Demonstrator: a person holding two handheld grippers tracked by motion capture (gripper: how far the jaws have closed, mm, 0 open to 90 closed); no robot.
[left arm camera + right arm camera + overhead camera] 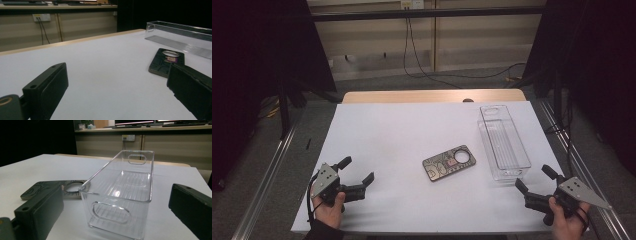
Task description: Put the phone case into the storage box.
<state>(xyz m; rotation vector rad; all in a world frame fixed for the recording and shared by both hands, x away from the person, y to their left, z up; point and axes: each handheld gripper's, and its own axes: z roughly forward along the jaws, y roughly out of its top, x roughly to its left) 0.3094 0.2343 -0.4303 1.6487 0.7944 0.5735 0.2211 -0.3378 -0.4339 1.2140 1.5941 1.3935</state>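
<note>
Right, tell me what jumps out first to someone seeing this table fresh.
The clear plastic bin stands empty along the right side of the white table, its length running away from the person. Left of it lies a dark patterned phone case with a round hole, flat near the middle. The left gripper and right gripper wait at the near corners, jaws open.

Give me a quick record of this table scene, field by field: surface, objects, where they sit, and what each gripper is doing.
surface: white table
object 1: patterned phone case, flat, near the middle
object 2: clear plastic bin, empty, right of the case, apart from it
left gripper: open, holding nothing, near left corner
right gripper: open, holding nothing, just short of the bin's near end
</note>
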